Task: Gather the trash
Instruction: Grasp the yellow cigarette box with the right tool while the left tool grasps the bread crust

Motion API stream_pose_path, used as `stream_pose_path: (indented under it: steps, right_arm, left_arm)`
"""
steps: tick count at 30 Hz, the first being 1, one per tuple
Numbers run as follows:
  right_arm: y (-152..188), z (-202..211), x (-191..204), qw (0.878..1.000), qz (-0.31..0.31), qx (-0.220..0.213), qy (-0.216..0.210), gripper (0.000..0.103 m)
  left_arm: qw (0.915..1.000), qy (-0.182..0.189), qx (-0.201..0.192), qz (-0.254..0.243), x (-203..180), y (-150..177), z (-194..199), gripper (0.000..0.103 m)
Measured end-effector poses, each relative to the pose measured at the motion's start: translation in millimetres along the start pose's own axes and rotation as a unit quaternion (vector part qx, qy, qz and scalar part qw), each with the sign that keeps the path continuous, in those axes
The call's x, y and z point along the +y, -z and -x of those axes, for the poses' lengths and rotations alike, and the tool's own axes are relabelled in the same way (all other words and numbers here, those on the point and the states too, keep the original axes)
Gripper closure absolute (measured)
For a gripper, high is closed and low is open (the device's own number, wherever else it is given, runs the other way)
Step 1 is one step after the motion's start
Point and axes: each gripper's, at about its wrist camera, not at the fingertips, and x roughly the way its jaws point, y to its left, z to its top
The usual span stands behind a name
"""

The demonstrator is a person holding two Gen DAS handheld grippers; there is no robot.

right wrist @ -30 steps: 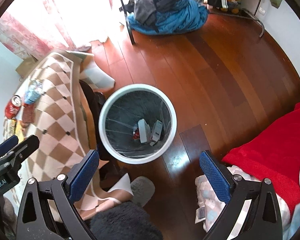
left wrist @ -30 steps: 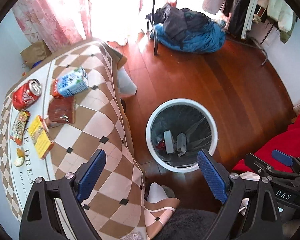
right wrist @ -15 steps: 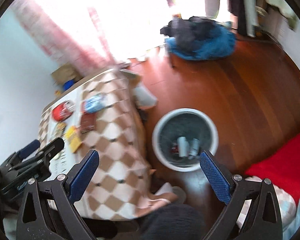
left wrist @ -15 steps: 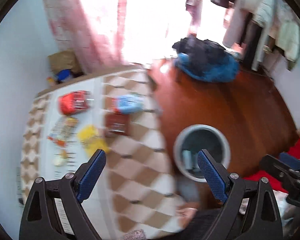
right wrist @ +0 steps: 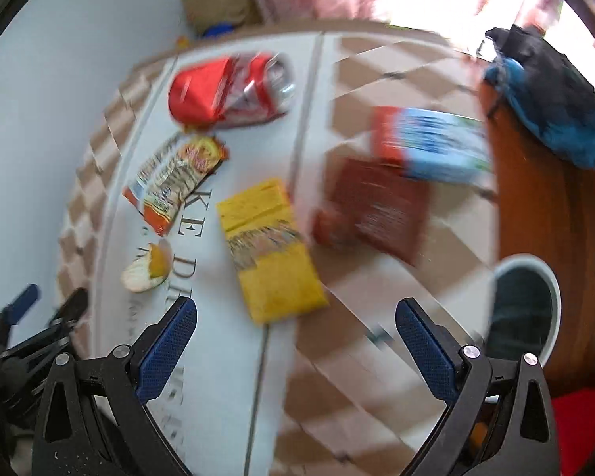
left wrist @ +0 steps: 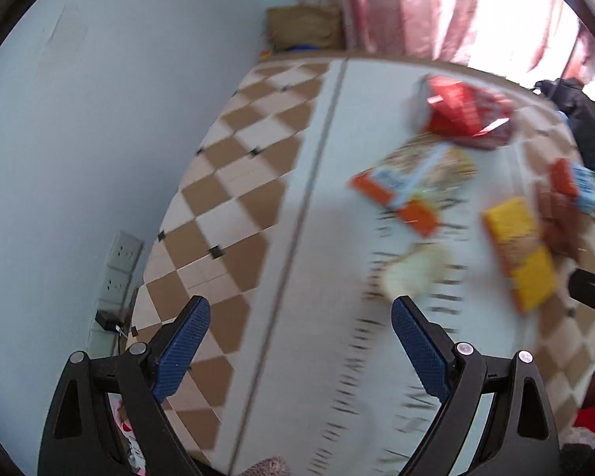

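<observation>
Hovering over table [right wrist: 226, 357]: both grippers [left wrist: 299, 341] [right wrist: 295, 341] empty, fingers [right wrist: 166, 349] apart.

Both wrist views: looking steeply down, hovering near above the worktop [left wrist: 258, 206]; left facing its wall side, right nearer the bin [right wrist: 551, 277]; sharing the litter.

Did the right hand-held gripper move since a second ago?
Yes. The right hand-held gripper swung left from over the round white trash bin to over the checkered tablecloth, jaws open.
</observation>
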Motion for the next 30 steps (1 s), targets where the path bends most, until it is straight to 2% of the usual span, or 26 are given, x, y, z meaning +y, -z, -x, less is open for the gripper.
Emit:
stream_pose_path:
  steps: [3, 4, 5, 6, 7, 8, 9, 11, 15, 17, 19, 22, 24, 25, 27, 30]
  right_arm:
    - [-15.6, -34.7, 21.6, 0.998, 0.026, 0.020, 0.045, 0.002]
    - [-17.8, -41.7, 24.9, 0.998, 0.030, 0.023, 0.047, 0.002]
    - [-19.3, -47.9, 26.8, 0.998, 0.031, 0.024, 0.052, 0.006]
    - [-19.7, -51.5, 27.4, 0.998, 0.030, 0.025, 0.054, 0.018]
    - [-18.9, -54.3, 27.7, 0.998, 0.030, 0.024, 0.057, 0.020]
    - [-16.3, -51.9, 29.4, 0.997, 0.038, 0.012, 0.067, 0.031]
    - [-14.3, -50.9, 30.0, 0.996, 0.044, 0.006, 0.078, 0.040]
    - [-6.3, -47.9, 20.2, 0.997, 0.029, 0.009, 0.074, 0.039]
    - [17.0, -39.1, -8.8, 0.998, -0.013, 0.010, 0.068, 0.040]
    - [29.7, -35.6, -21.7, 0.997, -0.033, 0.006, 0.066, 0.040]
    - [33.9, -35.0, -25.9, 0.997, -0.040, 0.003, 0.064, 0.040]
    - [38.3, -35.5, -26.2, 0.997, -0.040, 0.003, 0.064, 0.039]
    - [39.3, -32.2, -33.2, 0.997, -0.038, 0.006, 0.068, 0.039]
    - [35.3, -34.2, -30.4, 0.997, -0.037, 0.007, 0.072, 0.039]
    - [29.8, -35.2, -23.2, 0.996, -0.033, 0.007, 0.080, 0.039]
    - [31.9, -35.4, -19.1, 0.996, -0.020, -0.003, 0.086, 0.040]
  left_arm:
    - [0.9995, 0.014, 0.023, 0.017, 18.1, 4.0, -22.1, 0.009]
    - [0.9991, 0.023, 0.029, 0.021, 23.1, 6.1, -24.9, 0.009]
    - [0.9978, 0.046, 0.039, 0.027, 25.6, 8.8, -30.3, 0.009]
    - [0.9966, 0.060, 0.046, 0.032, 25.4, 10.6, -33.2, 0.010]
    - [0.9949, 0.078, 0.053, 0.036, 24.1, 11.7, -35.6, 0.011]
    - [0.9912, 0.106, 0.065, 0.044, 20.1, 12.0, -38.9, 0.011]
    - [0.9892, 0.118, 0.071, 0.049, 15.7, 12.6, -40.4, 0.011]
    - [0.9837, 0.150, 0.079, 0.060, 7.3, 12.2, -42.4, 0.011]
    - [0.9750, 0.189, 0.087, 0.079, -10.2, 8.8, -44.4, 0.011]
    - [0.9721, 0.197, 0.093, 0.086, -20.6, 4.4, -45.7, 0.011]
    - [0.9723, 0.189, 0.100, 0.095, -31.0, 0.9, -52.2, 0.011]
    - [0.9758, 0.169, 0.091, 0.105, -36.5, -5.7, -56.3, 0.024]
    - [0.9805, 0.153, 0.075, 0.098, -40.8, -14.3, -52.8, 0.059]
    - [0.9819, 0.148, 0.070, 0.095, -42.0, -17.2, -53.1, 0.060]
    - [0.9841, 0.146, 0.051, 0.088, -41.7, -19.4, -48.8, 0.072]
    - [0.9905, 0.118, 0.030, 0.063, -41.1, -19.3, -42.3, 0.079]
